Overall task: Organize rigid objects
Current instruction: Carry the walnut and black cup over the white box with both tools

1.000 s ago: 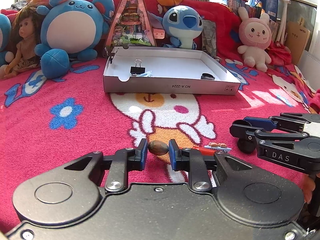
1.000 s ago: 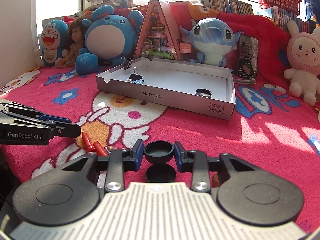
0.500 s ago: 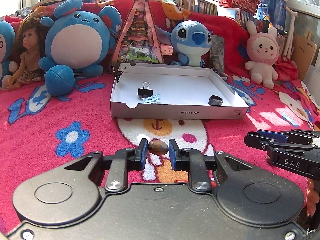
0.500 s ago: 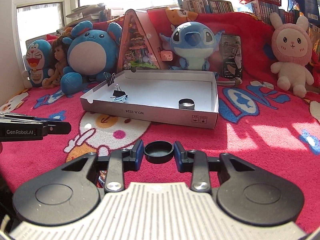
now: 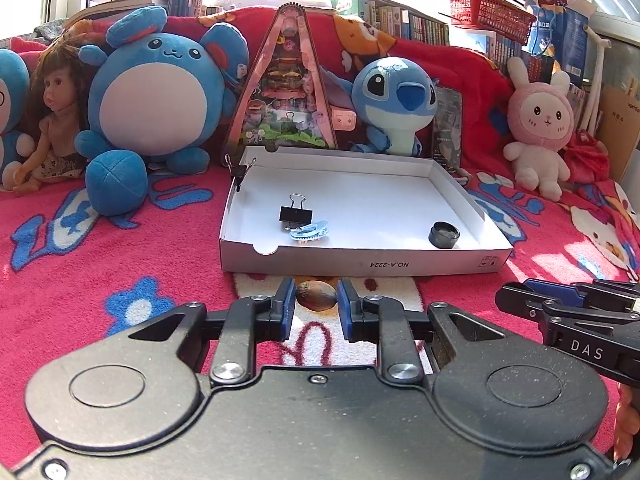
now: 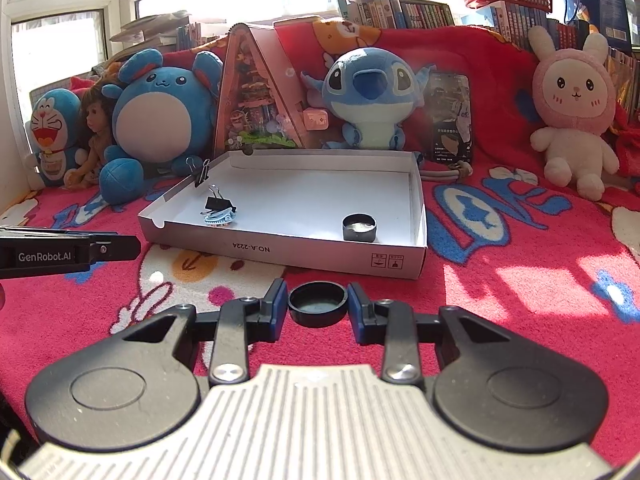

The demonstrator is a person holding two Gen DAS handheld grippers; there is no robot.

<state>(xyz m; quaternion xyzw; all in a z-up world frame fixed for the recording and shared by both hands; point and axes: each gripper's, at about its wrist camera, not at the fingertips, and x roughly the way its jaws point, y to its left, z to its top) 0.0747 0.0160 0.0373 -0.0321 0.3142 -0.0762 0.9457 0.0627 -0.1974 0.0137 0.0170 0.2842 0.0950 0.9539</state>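
My left gripper (image 5: 316, 300) is shut on a small brown oval nut (image 5: 316, 295), held just short of the front wall of a shallow white cardboard box (image 5: 360, 266). My right gripper (image 6: 318, 303) is shut on a round black cap (image 6: 318, 305), also in front of the box (image 6: 280, 248). Inside the box lie a black binder clip (image 5: 295, 213), a light blue hair clip (image 5: 309, 231) and a second black cap (image 5: 444, 234). Another binder clip (image 5: 239, 168) is clamped on the box's back left corner. The right gripper (image 5: 576, 320) shows at the right edge of the left wrist view.
The box rests on a red cartoon blanket (image 5: 100, 248). Behind it stand plush toys (image 5: 160, 100), a doll (image 5: 52, 120), a triangular diorama case (image 5: 286, 88) and a pink rabbit (image 5: 540, 128). Bookshelves and a red basket (image 5: 490, 10) line the back.
Both grippers have risen and moved toward the box with the nut and the cap still held. The red-handled items on the blanket have dropped out of view.
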